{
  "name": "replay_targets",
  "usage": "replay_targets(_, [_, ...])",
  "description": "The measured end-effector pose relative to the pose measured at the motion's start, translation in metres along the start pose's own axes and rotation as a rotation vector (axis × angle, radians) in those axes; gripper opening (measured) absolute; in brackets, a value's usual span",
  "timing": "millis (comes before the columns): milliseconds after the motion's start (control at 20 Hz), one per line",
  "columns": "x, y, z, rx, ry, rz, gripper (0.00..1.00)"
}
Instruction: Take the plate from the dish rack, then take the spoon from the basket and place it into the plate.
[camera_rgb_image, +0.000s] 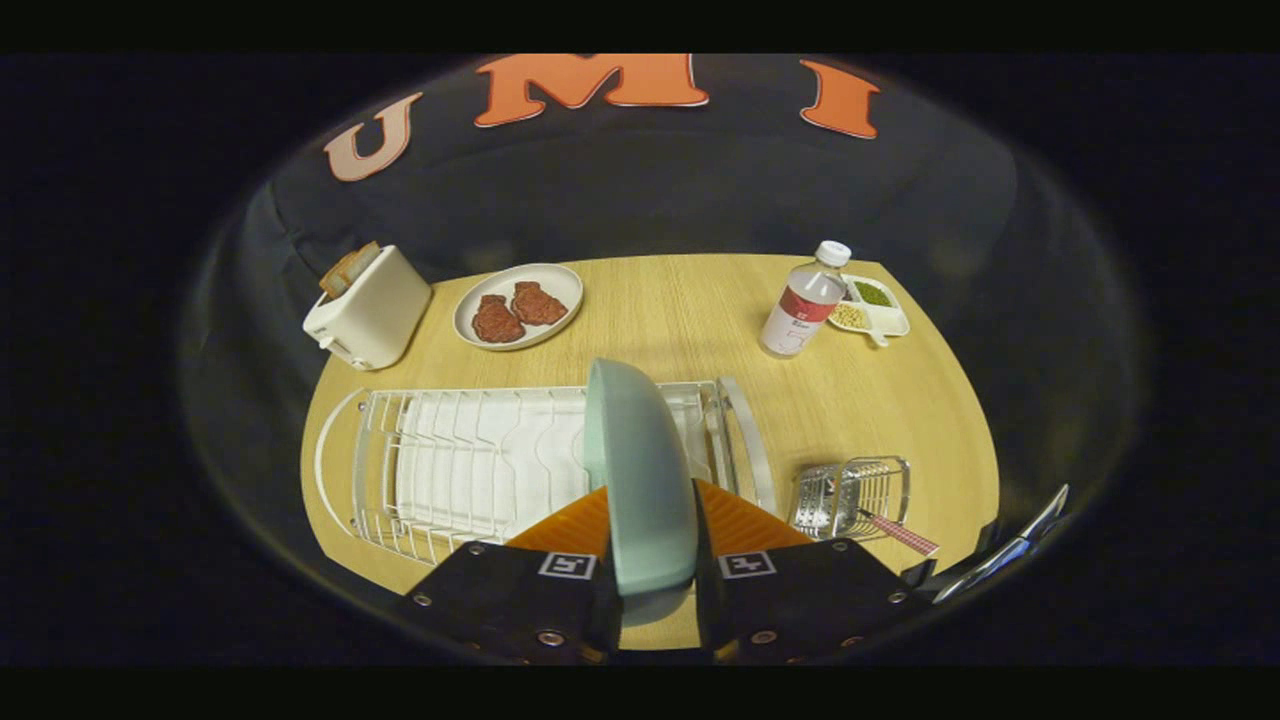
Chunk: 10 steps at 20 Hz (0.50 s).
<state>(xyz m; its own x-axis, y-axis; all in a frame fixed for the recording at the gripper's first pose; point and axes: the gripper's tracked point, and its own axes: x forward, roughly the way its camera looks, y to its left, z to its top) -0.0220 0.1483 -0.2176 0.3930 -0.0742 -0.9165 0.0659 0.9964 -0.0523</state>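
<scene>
A pale green plate (640, 470) stands on edge between my fingers, and my gripper (652, 520) is shut on its rim. The plate hangs above the right end of the white wire dish rack (450, 465), which lies on the wooden table just ahead of the fingers. To the right of the rack sits a small wire basket (850, 495). A spoon with a red checked handle (900, 533) lies in it, the handle sticking out toward me.
Beyond the rack stand a white toaster (368, 305) with bread in it, a plate with two meat patties (518, 305), a water bottle (803, 300) and a divided dish of beans (875, 305). The wooden table (700, 320) ends close below the fingers.
</scene>
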Motion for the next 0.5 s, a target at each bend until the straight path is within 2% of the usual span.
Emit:
replay_targets(200, [-0.010, -0.017, 0.015, 0.010, -0.039, -0.073, 0.30])
replay_targets(300, [-0.018, -0.019, 0.019, 0.034, -0.060, -0.067, 0.26])
replay_targets(500, [-0.036, -0.031, 0.018, 0.034, -0.082, -0.084, 0.26])
